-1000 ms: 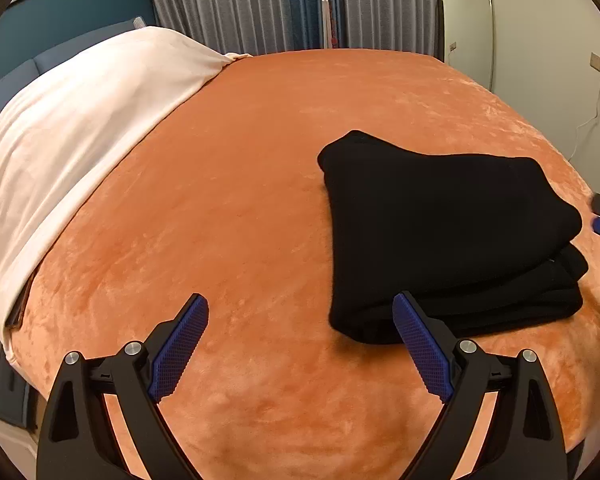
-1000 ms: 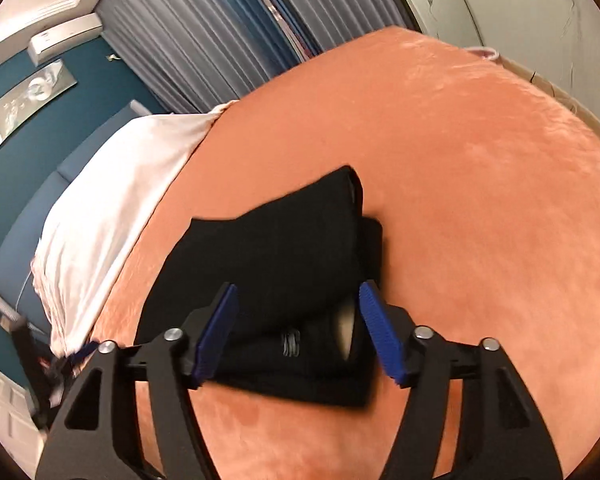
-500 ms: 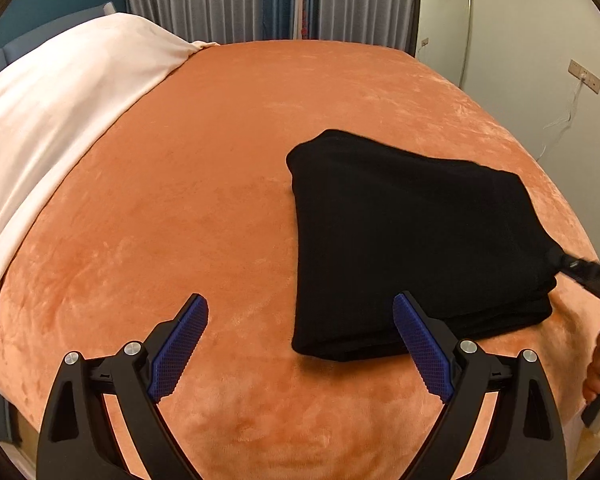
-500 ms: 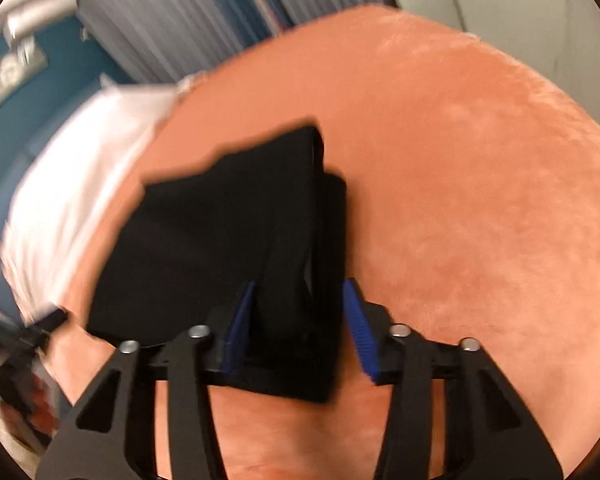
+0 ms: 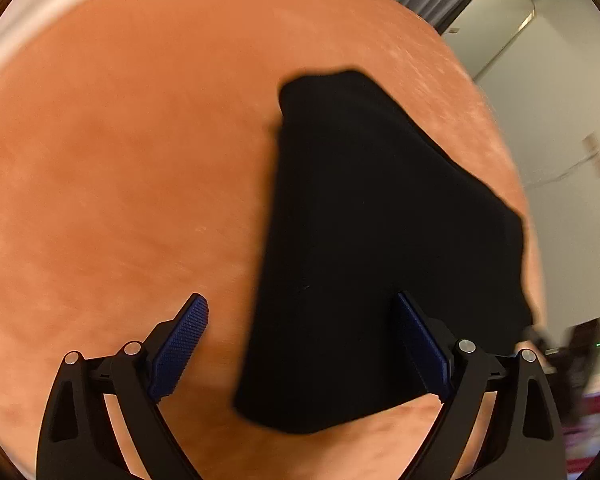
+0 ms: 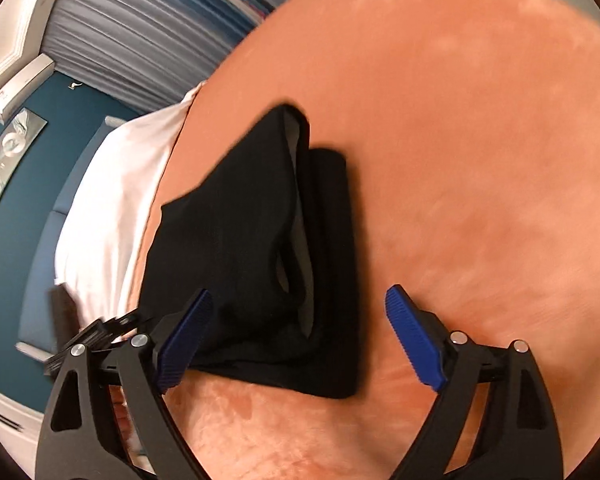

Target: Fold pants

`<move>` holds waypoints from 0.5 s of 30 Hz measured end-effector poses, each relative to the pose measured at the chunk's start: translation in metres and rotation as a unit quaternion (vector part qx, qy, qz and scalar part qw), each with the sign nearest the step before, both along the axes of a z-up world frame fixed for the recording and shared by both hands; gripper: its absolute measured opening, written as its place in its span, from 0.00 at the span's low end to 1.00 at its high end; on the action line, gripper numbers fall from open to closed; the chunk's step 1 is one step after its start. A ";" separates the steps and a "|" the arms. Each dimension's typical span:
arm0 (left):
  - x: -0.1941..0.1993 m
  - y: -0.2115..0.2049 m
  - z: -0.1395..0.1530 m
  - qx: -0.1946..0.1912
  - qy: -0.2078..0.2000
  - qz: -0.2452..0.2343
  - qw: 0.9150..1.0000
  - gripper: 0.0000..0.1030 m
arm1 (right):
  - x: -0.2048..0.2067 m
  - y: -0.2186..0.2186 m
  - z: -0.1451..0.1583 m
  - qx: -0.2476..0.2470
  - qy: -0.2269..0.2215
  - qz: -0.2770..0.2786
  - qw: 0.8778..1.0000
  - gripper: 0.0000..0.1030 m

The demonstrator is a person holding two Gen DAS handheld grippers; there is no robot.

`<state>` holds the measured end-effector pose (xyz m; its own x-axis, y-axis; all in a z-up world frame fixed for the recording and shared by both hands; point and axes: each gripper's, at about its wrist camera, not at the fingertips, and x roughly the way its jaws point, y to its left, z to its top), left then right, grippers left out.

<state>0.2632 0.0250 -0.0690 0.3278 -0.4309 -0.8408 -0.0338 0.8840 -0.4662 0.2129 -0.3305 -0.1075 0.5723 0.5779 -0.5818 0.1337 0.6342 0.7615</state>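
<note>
Pants [image 6: 236, 240], black and folded into a thick, roughly rectangular stack, lie on the orange plush blanket [image 6: 480, 140] that covers the bed; in the right wrist view the top layer gapes along one side, showing a paler lining, and a lower layer sticks out a little beyond it. In the left wrist view the same pants [image 5: 380, 232] read as a flat, featureless dark slab, blurred at the edges, lying toward the right part of the bed. A white pillow or sheet [image 6: 112, 208] sits at the head of the bed beside a teal wall [image 6: 60, 128], grey curtains [image 6: 140, 32] hang behind, and a pale wall with a socket [image 5: 596, 152] shows past the bed's far side. The left gripper [image 5: 302, 348] has its blue-padded jaws wide apart, the near edge of the pants lying between them with no pad pressing on the cloth. The right gripper [image 6: 298, 336] has just been opening its jaws; they now stand wide, straddling the near corner of the stack, the left pad close against the fabric but not clamping it, the right pad over bare blanket.
</note>
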 end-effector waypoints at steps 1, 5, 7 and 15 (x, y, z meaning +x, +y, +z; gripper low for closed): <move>0.004 0.003 -0.012 -0.046 0.025 0.001 0.999 0.88 | 0.003 0.004 -0.008 0.021 0.005 0.007 1.000 0.84; 0.011 0.001 -0.024 -0.092 0.027 0.007 0.995 0.88 | 0.014 0.021 -0.007 0.011 -0.011 0.010 1.000 0.96; 0.018 -0.005 -0.025 -0.097 0.022 0.004 0.995 0.88 | 0.020 0.027 -0.008 0.000 -0.015 -0.001 1.000 0.96; -0.001 -0.025 -0.005 -0.043 -0.036 -0.017 0.998 0.38 | 0.001 0.031 -0.007 0.011 -0.024 -0.027 0.999 0.36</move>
<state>0.2623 0.0001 -0.0739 0.3700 -0.5122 -0.7751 0.0322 0.8408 -0.5404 0.2137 -0.2999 -0.1141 0.6296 0.5577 -0.5408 0.1302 0.6105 0.7812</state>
